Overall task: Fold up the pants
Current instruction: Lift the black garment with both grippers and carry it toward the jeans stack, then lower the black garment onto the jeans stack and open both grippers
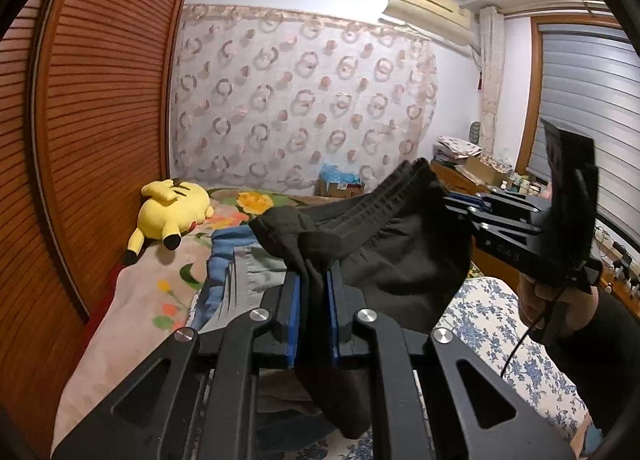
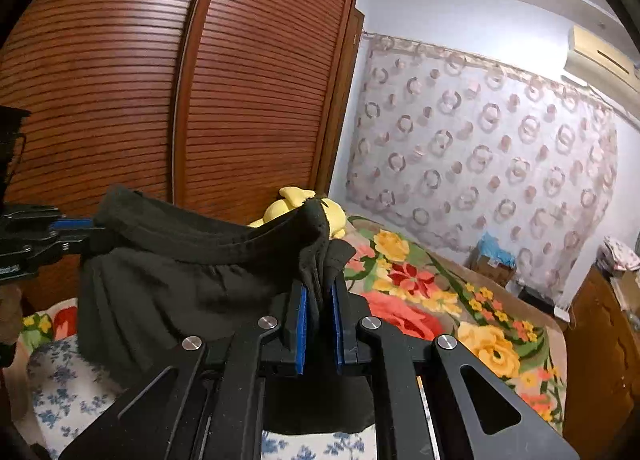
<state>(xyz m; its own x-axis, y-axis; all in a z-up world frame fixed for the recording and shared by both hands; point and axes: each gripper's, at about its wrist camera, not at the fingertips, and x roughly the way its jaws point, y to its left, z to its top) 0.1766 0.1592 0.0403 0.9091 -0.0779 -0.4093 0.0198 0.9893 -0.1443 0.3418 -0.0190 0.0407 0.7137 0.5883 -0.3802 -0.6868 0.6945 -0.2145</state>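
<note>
- My left tongs [image 1: 314,280] are clamped on one end of the waistband of the dark pants [image 1: 384,252]; the cloth is squeezed between the two blue pads and a fold of it hangs down in front of them.
- My right tongs [image 2: 319,292] are clamped on the other end of the same waistband, also with bunched cloth between the blue pads.
- The pants [image 2: 180,284] are stretched between both tongs, lifted above the bed, and the ribbed elastic waistband is on top while the rest of the cloth hangs under it.
- In the left view I see my right tongs [image 1: 450,201] at the right side, gripping the far end of the waistband, and my hand [image 1: 536,296] is under them on the handle.
- In the right view my left tongs [image 2: 86,230] are at the left edge, touching the pants.
- Under the pants is the bed [image 2: 500,356] with a flower blanket and a white sheet with blue flowers [image 1: 492,324].
- A yellow plush toy [image 1: 172,211] lies on the bed next to the brown slatted wardrobe [image 2: 256,79], well apart from the pants.
- A patterned curtain [image 1: 304,99] covers the far wall.
</note>
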